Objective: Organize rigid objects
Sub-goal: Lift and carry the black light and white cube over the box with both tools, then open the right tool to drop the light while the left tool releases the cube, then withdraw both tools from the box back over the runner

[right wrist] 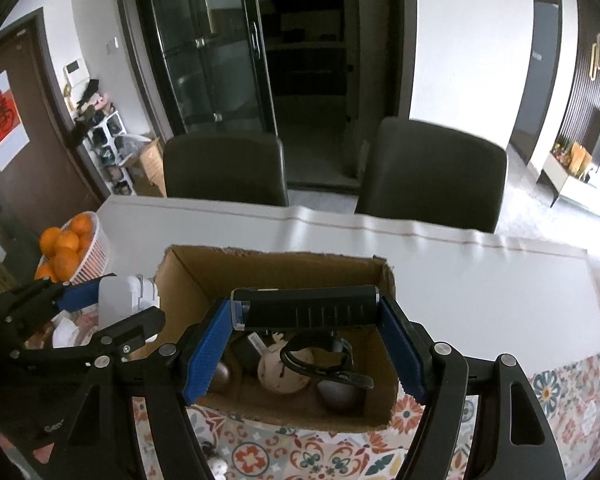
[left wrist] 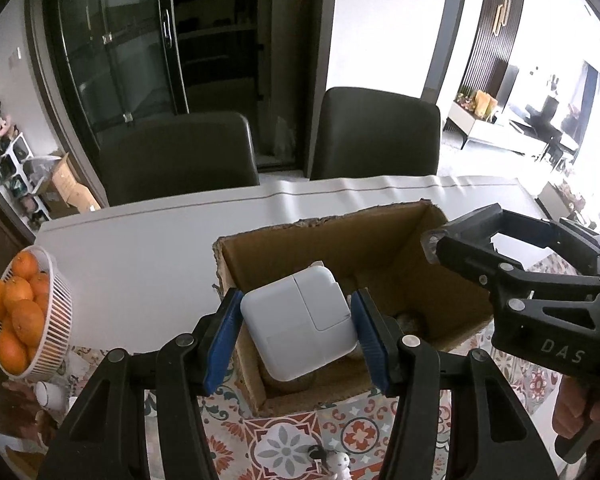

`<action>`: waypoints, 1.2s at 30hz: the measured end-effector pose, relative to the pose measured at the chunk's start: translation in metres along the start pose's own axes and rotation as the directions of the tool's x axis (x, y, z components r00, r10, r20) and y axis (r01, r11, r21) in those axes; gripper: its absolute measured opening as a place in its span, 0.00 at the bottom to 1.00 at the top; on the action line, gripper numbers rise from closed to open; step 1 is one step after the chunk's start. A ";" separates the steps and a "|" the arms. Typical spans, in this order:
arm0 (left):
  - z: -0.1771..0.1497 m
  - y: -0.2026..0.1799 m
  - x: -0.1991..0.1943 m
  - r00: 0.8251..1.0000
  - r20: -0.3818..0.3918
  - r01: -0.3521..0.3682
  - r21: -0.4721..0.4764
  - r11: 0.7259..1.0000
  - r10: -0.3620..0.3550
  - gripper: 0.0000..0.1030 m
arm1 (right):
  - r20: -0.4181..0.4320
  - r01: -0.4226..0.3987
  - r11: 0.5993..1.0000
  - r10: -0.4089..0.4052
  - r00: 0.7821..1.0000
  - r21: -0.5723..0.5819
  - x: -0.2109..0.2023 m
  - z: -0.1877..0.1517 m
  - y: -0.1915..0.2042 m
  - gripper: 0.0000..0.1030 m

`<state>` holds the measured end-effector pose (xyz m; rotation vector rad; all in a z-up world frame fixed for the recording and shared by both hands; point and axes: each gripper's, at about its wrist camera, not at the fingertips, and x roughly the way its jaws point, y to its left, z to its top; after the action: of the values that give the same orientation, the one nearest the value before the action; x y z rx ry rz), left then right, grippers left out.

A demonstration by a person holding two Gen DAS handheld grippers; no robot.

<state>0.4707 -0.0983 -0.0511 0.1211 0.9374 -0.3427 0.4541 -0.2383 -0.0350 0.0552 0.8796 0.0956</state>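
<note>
While held over the cardboard box (left wrist: 380, 248), the white charger (left wrist: 300, 328) is clamped flat-sided in the left claw (left wrist: 296, 336): rigid, smooth, slip-prone. The black flashlight (right wrist: 306, 308) is clamped endwise in the right claw (right wrist: 306, 344).

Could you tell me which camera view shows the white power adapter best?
The left wrist view: the white power adapter fills the centre, held between the left gripper's blue jaws above the cardboard box. The right wrist view shows only an edge of it at far left, partly hidden by that gripper.
</note>
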 end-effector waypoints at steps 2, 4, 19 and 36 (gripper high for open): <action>0.000 0.001 0.006 1.000 -0.008 -0.007 -0.003 1.000 0.007 0.53 | -0.019 0.008 1.000 -0.008 1.000 -0.001 0.008 0.000 -0.002 0.72; 0.000 0.002 0.013 1.000 -0.023 -0.001 -0.010 1.000 0.000 0.53 | -0.031 0.013 1.000 -0.013 0.999 0.001 0.014 0.000 -0.004 0.72; 0.000 0.004 0.053 0.992 -0.128 0.017 -0.034 0.999 -0.021 0.54 | -0.136 -0.001 0.999 0.008 0.991 0.052 0.055 -0.006 -0.018 0.72; -0.006 0.004 0.030 0.995 -0.090 -0.047 -0.067 0.997 0.041 0.61 | -0.087 0.073 0.994 -0.066 0.994 0.086 0.032 -0.010 -0.022 0.76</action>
<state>0.4839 -0.1004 -0.0789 0.0940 1.0313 -0.2652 0.4679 -0.2562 -0.0681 0.1040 0.9685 -0.0063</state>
